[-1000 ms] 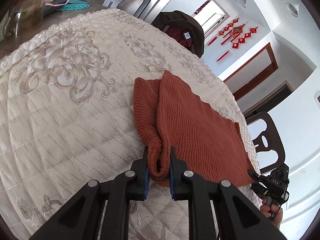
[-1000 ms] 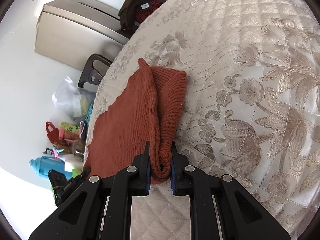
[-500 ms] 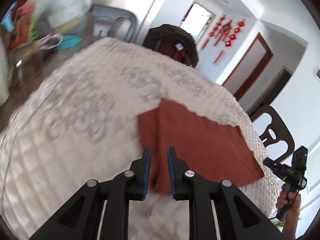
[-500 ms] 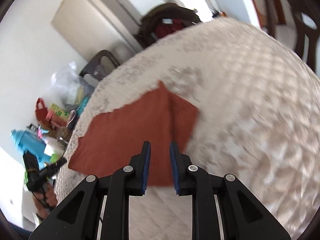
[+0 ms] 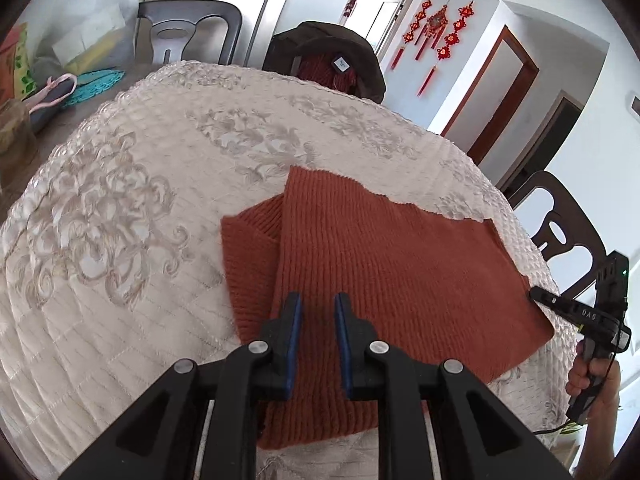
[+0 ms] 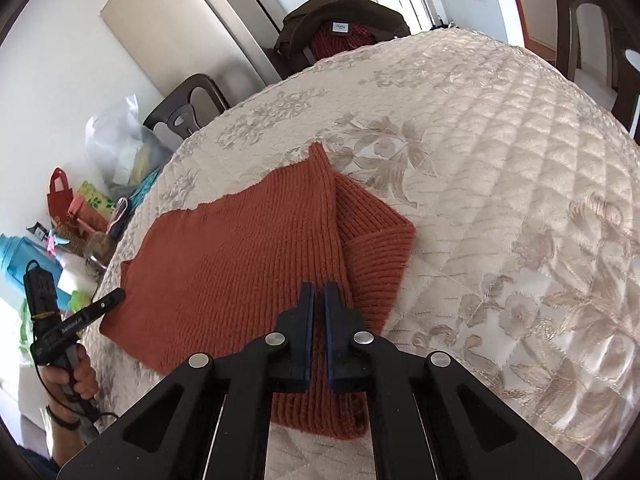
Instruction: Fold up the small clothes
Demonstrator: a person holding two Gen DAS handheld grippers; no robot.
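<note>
Quilted tablecloth (image 5: 120,208); ribbed, seemingly folded sweater (image 5: 400,264).

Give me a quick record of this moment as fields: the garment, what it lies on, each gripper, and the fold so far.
garment: rust knit sweater, lying flat
surface: quilted cream tablecloth
fold so far: one side panel turned over the body, a sleeve part showing beside it
left gripper: jaws open, empty, above the sweater's near edge
right gripper: jaws nearly closed, nothing between them, above the fold line
nearby: dark jacket over a chair beyond the table
</note>
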